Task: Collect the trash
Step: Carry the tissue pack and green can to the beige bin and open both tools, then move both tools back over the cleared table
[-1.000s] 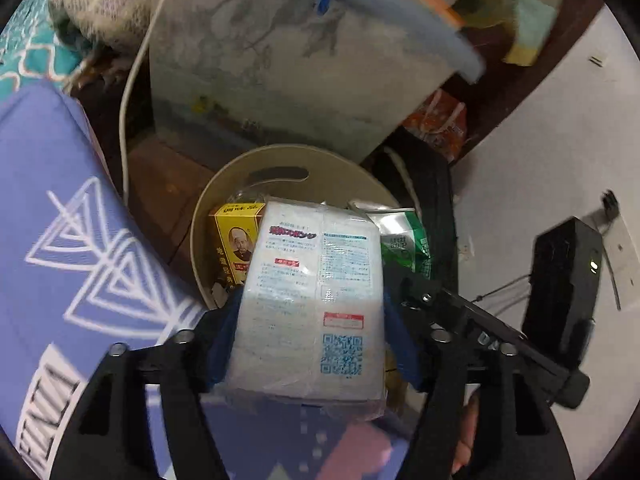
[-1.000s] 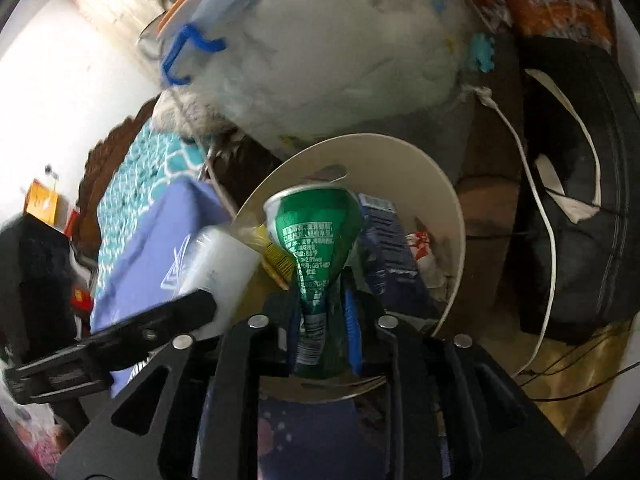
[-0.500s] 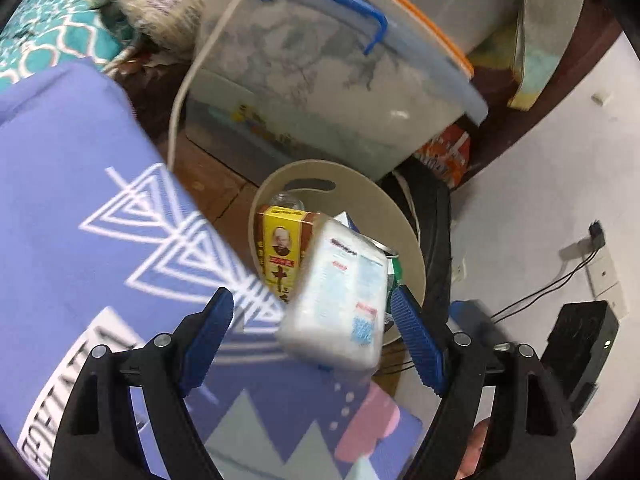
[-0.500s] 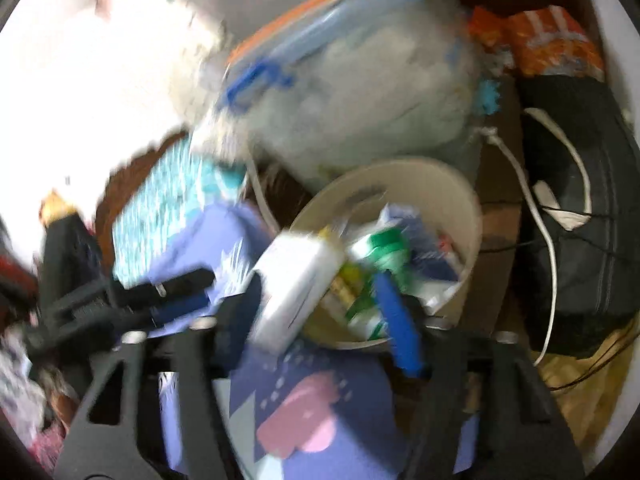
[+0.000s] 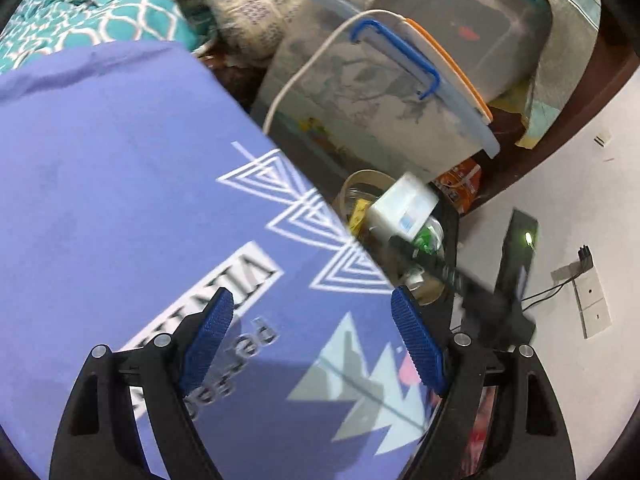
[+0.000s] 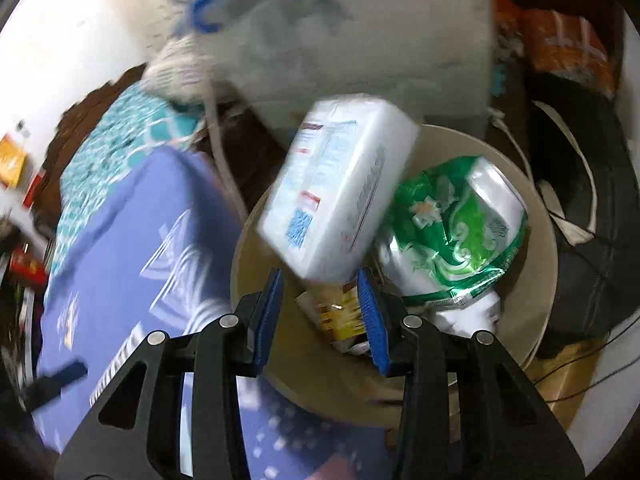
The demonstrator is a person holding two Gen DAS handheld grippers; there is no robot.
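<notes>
The left hand-held gripper (image 5: 312, 344) stood wide, nothing between its blue pads (image 5: 208, 336); beneath it lay a purple cloth (image 5: 132, 184) printed with white triangles and lettering, which filled the lower left of the left wrist view; the jaws had just been opening further within the last second, and they were bare. Beyond the cloth's edge sat the beige round bin (image 5: 360, 180), partly hidden; a white wrapped pack (image 5: 404, 210) lay tilted on top of its contents, with a green wrapper (image 5: 430, 236) just beside it.

The right hand-held gripper (image 6: 324, 312) hung over the near rim of the bin (image 6: 540, 280), its jaws at a narrow gap and gripping nothing; they had opened within the last second and then closed back a little. The white pack (image 6: 336, 196) leaned across the bin's left side, one corner reaching down to just above the gap between the pads; whether it touched them could not be told. The green and silver wrapper (image 6: 456, 232) rested in the bin to the pack's right; a yellow-brown box (image 6: 336, 312) lay lower, between the fingers as seen from the camera.

Behind the bin stood a clear storage box with a blue handle (image 5: 396, 56); a black bag (image 6: 592, 208) lay to the bin's right.
</notes>
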